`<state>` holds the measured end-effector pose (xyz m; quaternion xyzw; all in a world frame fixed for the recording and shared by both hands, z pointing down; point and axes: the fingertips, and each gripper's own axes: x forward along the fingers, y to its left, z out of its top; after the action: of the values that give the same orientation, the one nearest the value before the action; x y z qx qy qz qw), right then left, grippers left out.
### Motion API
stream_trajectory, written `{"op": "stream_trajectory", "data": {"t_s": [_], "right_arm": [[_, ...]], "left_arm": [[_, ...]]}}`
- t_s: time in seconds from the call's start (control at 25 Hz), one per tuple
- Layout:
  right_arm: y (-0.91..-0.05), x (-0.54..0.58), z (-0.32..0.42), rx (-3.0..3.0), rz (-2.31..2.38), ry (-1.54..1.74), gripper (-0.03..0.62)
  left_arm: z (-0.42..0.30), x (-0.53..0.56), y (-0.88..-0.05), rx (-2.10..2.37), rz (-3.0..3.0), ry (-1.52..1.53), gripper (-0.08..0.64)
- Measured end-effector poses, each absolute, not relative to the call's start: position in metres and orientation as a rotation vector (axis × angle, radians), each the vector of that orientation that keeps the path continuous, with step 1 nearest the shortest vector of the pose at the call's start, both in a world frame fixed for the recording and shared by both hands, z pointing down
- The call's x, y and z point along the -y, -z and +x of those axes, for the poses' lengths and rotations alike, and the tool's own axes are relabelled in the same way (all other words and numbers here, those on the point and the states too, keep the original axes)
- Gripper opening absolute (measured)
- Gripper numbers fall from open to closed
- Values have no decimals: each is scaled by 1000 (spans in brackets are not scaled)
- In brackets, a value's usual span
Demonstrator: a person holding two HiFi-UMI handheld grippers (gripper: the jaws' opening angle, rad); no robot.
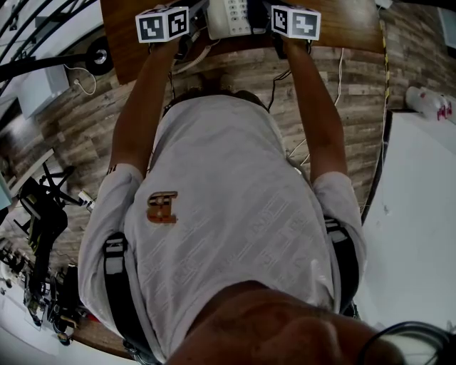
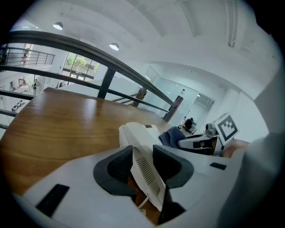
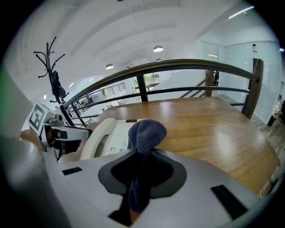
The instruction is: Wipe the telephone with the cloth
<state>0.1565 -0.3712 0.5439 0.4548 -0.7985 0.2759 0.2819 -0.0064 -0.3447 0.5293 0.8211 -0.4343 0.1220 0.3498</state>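
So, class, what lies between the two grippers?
The telephone, as the head view shows. The left gripper grips it from one side; the right gripper holds the cloth at the other side.

No words or numbers can be read anywhere in these views. The white marker cube (image 1: pixel 162 24) on the person's left and the matching cube (image 1: pixel 296 21) on the right carry black-and-white square code patterns, one to a face, not letters. A small orange-brown emblem (image 1: pixel 162 207) sits on the front of the pale grey patterned T-shirt (image 1: pixel 235 185), too blurred to read. Faint print marks the key panel (image 3: pixel 116 141) of the white plastic desk telephone (image 3: pixel 100 136), too small to make out.
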Motion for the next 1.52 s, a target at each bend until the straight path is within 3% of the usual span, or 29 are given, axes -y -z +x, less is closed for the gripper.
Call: {"op": "stream_trajectory", "data": {"t_s": [0.24,0.52,0.92,1.52], "right_arm": [[-518,360,163,2208,1235,-723,72],[-483,316,109,2415,1098,-828,72],[-514,274,56,2420,970,-954,72],[-561,297,140,2190,1164,-804,72]], "left_arm": [[-7,345,-530,1124,2126,-312,147],[-7,346,-530,1125,2119,-299,147],[-7,345,-532,1122,2114,-294,147],[-9,345,-532,1113,2116,-278,147]]}}
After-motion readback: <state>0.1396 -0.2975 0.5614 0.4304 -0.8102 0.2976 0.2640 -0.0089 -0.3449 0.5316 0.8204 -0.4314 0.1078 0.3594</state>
